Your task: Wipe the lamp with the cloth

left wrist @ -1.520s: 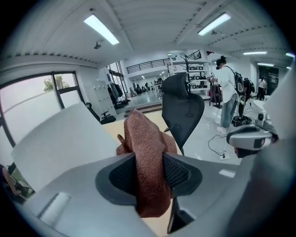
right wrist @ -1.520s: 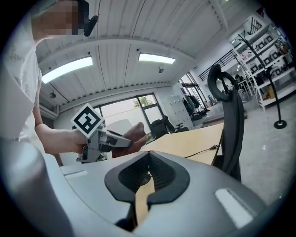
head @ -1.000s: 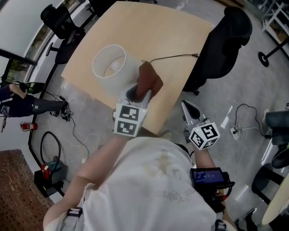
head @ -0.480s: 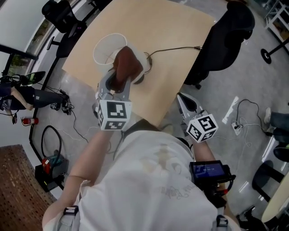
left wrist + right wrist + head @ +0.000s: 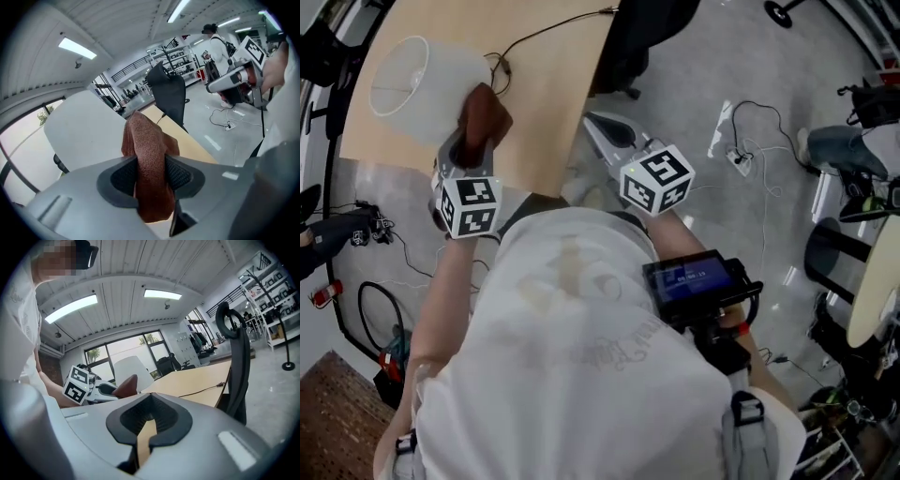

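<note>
The white lamp shade (image 5: 422, 80) stands at the table's near left corner. A brown cloth (image 5: 483, 120) is pinched in my left gripper (image 5: 473, 141), and the cloth lies against the shade's right side. In the left gripper view the cloth (image 5: 149, 159) runs up between the pads, with the shade (image 5: 84, 136) just behind it. My right gripper (image 5: 598, 127) hangs off the table's edge, shut with nothing in it, well apart from the lamp. From the right gripper view (image 5: 146, 427) I see the shade (image 5: 131, 371), the cloth (image 5: 125, 384) and the left gripper (image 5: 101, 390).
The lamp's black cord (image 5: 544, 33) trails across the wooden table (image 5: 553, 84) toward a black office chair (image 5: 642, 37). Cables and a power strip (image 5: 736, 155) lie on the grey floor at the right. A person (image 5: 218, 42) stands far back in the room.
The left gripper has carried the cloth from beside the lamp's base up across the shade to its right side, rolling as it went. The right gripper has stayed put.
</note>
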`<state>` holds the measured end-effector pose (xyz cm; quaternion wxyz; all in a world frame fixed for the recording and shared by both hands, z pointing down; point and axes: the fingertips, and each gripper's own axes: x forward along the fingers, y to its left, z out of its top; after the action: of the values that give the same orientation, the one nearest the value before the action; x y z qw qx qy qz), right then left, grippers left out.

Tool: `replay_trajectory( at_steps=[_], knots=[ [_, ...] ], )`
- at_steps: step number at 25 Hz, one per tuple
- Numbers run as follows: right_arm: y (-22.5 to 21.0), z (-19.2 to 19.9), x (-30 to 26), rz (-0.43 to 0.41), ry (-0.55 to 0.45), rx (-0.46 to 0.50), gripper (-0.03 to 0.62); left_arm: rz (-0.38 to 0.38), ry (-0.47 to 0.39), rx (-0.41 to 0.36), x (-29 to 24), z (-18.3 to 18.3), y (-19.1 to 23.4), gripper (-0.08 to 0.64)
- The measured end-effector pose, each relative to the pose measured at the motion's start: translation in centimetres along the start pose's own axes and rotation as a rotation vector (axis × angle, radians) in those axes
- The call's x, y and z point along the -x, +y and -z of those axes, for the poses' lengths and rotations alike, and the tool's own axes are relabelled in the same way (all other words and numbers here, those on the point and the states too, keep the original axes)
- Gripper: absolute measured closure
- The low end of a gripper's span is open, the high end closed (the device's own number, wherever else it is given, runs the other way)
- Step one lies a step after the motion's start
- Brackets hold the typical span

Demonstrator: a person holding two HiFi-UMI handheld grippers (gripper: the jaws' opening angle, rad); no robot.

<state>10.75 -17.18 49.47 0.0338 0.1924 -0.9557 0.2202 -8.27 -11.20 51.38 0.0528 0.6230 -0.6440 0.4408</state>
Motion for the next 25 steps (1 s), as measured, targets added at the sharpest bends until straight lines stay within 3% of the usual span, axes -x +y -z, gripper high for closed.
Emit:
replay_trajectory(
  at_steps=[5,12,19,25],
  knots=[
    [-0.3,-0.1,0.9,0.021,0.003,-0.006,0.58,-0.022,-0.125,0.035,2.7,-3.5,1.3,0.397],
    [1.6,0.3,-0.3,-0.056,0.007,0.015,0.58,-0.263,-0.317,-0.05,9.1,-8.1,7.6,0.397],
    [1.0,1.0,0.9,-0.041,0.02,0.012,0.58,-0.31,-0.306,-0.124,8.9,-6.9,8.7,0.397],
    [1.5,0.1,0.0,-0.029,0.011,0.017,0.58,-0.263,-0.28,-0.209,7.1,-5.0,6.7,0.397]
  ],
)
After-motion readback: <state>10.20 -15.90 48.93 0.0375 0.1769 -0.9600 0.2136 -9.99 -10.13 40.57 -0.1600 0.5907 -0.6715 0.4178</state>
